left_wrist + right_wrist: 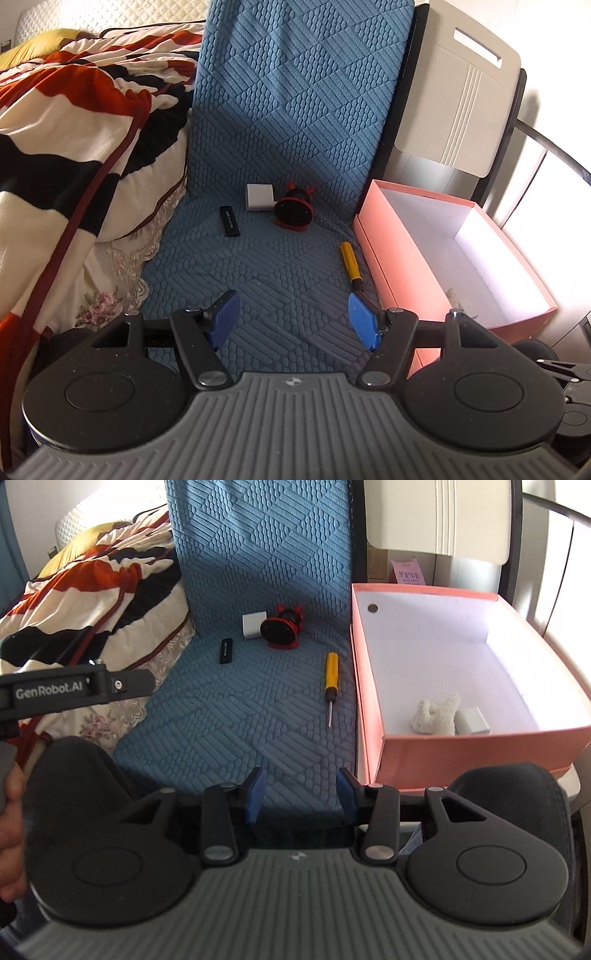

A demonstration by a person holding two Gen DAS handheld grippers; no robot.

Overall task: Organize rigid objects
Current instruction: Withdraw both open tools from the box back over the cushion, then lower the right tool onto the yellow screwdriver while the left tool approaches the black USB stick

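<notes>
Looks like we're partway through sorting here. The pink box [373, 686] sits along the right edge of the blue quilted mat [240, 709] and already holds a small white block [472, 720] and a fuzzy white thing [436, 715] at its near end.

Four items are left on the mat: a yellow screwdriver [330, 675] lying just beside the box's left wall, a black stick [226, 650] nearer the left edge, and a white cube [253, 625] touching a black-and-red gadget [282, 627] back where the mat folds upward.

Both grippers hang over the mat's near end, left gripper [293, 321] and right gripper [301, 797] each with fingers spread apart and holding nothing.

My guess is the screwdriver goes next (it's closest). It's thin and low, so the pinch should go across the handle, then over the box wall.
</notes>
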